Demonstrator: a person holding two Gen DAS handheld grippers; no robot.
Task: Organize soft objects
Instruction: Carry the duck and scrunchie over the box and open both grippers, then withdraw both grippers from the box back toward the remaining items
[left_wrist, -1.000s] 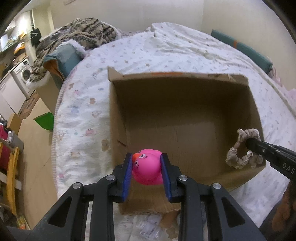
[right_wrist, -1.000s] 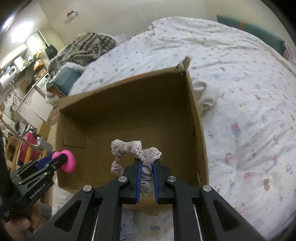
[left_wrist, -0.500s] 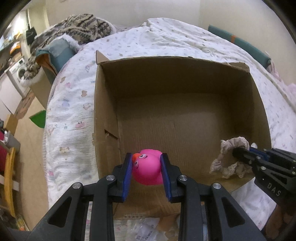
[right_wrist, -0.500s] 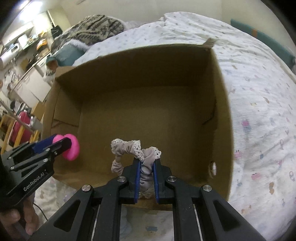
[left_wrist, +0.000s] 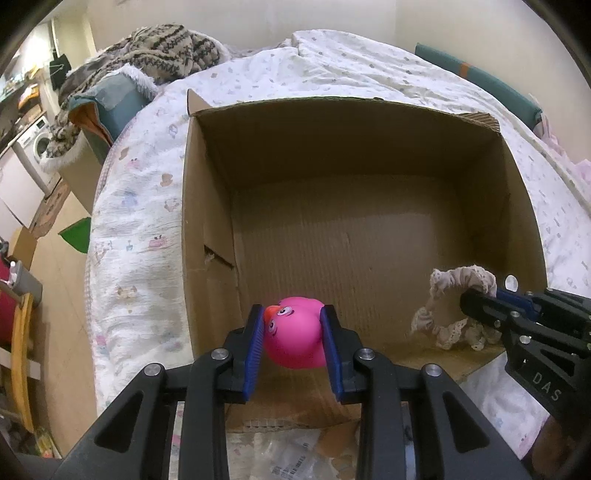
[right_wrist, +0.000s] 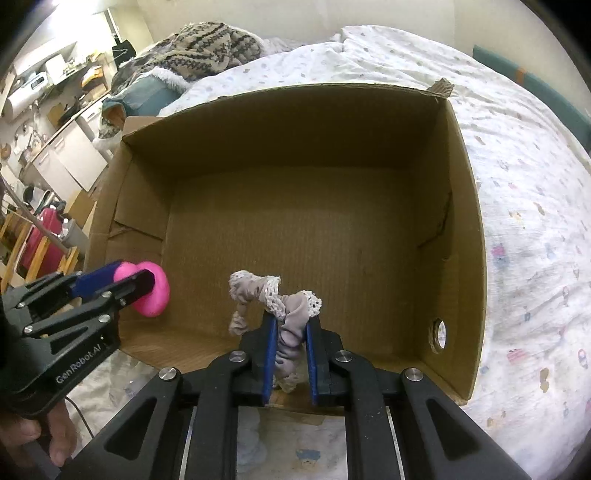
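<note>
An open cardboard box stands on the bed, its inside bare; it also shows in the right wrist view. My left gripper is shut on a pink rubber duck and holds it over the box's near left corner; the duck also shows in the right wrist view. My right gripper is shut on a beige lace-edged scrunchie and holds it over the box's near edge. The scrunchie also shows in the left wrist view at the box's near right.
The bed has a white printed quilt. A patterned blanket and a teal cushion lie at its far left. Plastic wrapping lies in front of the box. A washing machine and furniture stand left.
Both grippers have moved forward over the box's near edge, so the box looks larger and nearer. The duck and the scrunchie stay gripped.
</note>
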